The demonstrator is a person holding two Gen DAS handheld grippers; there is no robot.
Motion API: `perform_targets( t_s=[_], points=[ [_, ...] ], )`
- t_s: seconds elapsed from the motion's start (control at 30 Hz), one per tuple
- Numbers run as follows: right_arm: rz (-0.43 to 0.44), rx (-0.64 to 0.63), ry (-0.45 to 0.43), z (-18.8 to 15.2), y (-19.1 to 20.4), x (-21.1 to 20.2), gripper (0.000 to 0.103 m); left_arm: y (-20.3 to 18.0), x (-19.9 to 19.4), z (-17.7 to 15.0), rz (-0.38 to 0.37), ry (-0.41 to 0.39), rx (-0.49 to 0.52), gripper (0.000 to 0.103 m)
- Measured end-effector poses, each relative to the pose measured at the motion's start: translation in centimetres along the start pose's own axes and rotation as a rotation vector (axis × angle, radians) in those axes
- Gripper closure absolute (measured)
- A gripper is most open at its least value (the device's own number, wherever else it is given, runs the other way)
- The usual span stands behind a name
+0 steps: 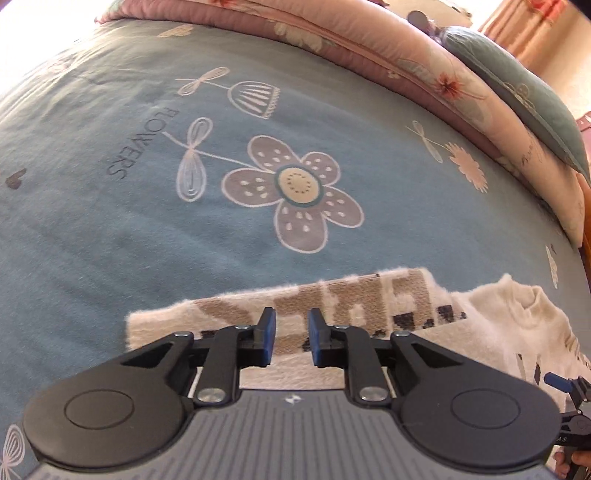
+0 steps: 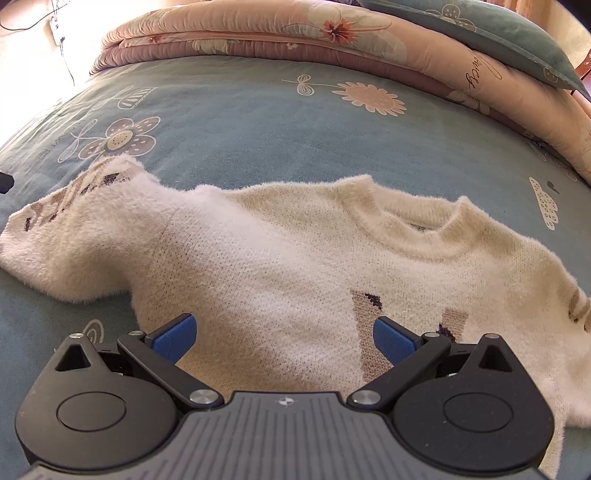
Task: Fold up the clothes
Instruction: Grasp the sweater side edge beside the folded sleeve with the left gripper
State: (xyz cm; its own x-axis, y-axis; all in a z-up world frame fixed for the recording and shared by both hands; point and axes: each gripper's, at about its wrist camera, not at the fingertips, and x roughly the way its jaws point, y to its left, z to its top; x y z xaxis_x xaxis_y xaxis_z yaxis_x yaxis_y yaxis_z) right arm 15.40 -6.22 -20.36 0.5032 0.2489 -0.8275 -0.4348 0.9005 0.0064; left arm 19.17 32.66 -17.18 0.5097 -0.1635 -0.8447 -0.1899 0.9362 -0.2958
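A cream sweater is lying flat on the bed, on a blue-grey sheet that is carrying printed flowers. Its round collar is pointing toward the far side of the bed, where a folded pink quilt and a teal pillow are lying. One sleeve is stretching out to the left in the right wrist view, and it is showing a brown and black knitted pattern near its end.

The left gripper is hanging above this sleeve. Its fingers are standing narrowly apart, with a small gap between the blue pads, and nothing is being held between them; the sleeve is lying under them, not in them.

The right gripper is hanging above the body of the sweater, near the brown pattern on the chest. Its fingers are standing wide apart and are gripping nothing. I cannot tell if their tips are touching the knit.

In the left wrist view, the tip of the right gripper is showing at the right edge, with a part of a person's hand below it.
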Motion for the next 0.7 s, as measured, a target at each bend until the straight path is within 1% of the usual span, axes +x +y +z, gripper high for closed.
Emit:
perform_targets(
  t_s=[0.03, 0.1, 0.17, 0.23, 0.33, 0.4, 0.43, 0.5, 0.6, 0.63, 0.7],
  points=[
    [0.0, -0.002, -0.002, 0.1, 0.0, 0.1, 0.0, -1.5, 0.7, 0.9, -0.037, -0.004, 0.04, 0.075],
    [0.007, 0.005, -0.004, 0.2, -0.2, 0.3, 0.0, -4.3, 2.2, 2.6, -0.119, 0.006, 0.105, 0.066],
    [0.011, 0.018, -0.005, 0.4, -0.5, 0.6, 0.0, -7.4, 3.9, 4.0, -0.199, 0.023, 0.193, 0.06],
    [0.017, 0.029, -0.008, 0.6, -0.7, 0.8, 0.0, -10.6, 5.8, 5.1, -0.271, 0.046, 0.293, 0.059],
    [0.019, 0.036, -0.023, 0.7, -1.3, 1.0, 0.0, -15.2, 9.8, 6.0, -0.351, 0.12, 0.451, 0.059],
    [0.014, 0.039, -0.037, 0.7, -1.8, 1.0, 0.0, -17.8, 12.8, 6.1, -0.397, 0.18, 0.532, 0.06],
    [0.014, 0.044, -0.043, 0.7, -2.2, 1.0, 0.0, -18.9, 14.2, 5.9, -0.409, 0.211, 0.573, 0.06],
    [0.015, 0.059, -0.052, 0.5, -3.1, 1.0, 0.0, -20.6, 16.7, 5.2, -0.402, 0.261, 0.652, 0.061],
    [0.011, 0.106, -0.052, -0.1, -4.8, 1.2, 0.0, -21.5, 19.1, 3.9, -0.373, 0.314, 0.76, 0.061],
    [0.01, 0.125, -0.052, -0.3, -5.3, 1.2, 0.0, -21.7, 19.6, 3.5, -0.368, 0.327, 0.786, 0.06],
    [0.003, 0.158, -0.053, -0.8, -6.4, 1.3, 0.0, -22.0, 19.2, 2.9, -0.38, 0.343, 0.801, 0.06]
  ],
)
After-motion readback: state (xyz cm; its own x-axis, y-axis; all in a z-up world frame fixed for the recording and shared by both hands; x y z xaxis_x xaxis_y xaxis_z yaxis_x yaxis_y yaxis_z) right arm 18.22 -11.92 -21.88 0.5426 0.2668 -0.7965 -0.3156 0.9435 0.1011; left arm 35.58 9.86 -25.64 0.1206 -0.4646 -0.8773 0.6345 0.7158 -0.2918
